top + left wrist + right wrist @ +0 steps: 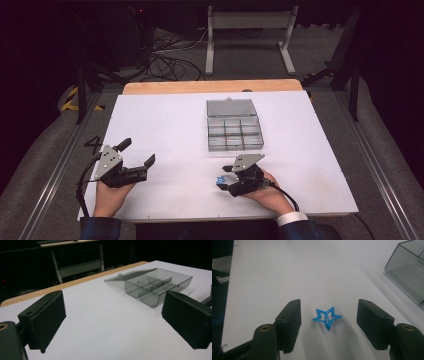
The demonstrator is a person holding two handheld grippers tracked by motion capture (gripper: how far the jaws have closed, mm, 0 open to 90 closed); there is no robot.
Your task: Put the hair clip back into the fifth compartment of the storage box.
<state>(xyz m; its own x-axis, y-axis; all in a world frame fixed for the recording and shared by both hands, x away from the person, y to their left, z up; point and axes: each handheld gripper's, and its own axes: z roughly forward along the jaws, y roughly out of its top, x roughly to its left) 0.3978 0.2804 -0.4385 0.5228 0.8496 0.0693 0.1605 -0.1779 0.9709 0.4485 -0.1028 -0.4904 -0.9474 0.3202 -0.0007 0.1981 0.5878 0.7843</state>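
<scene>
Lying between the released right tongs (328, 326), the blue star clip (327, 317) looks light, thin, slippery: pinch opposite points.

- The left gripper (113, 320) hung over the white table (100, 315), jaws wide apart with nothing between them.
- A clear compartment box (156, 286) sat near the far edge, its lid (125, 276) open flat.

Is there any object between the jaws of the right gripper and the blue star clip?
Nothing visible. The blue star clip lies on the white table between the open jaws of the right gripper, with bare surface on both sides.
</scene>
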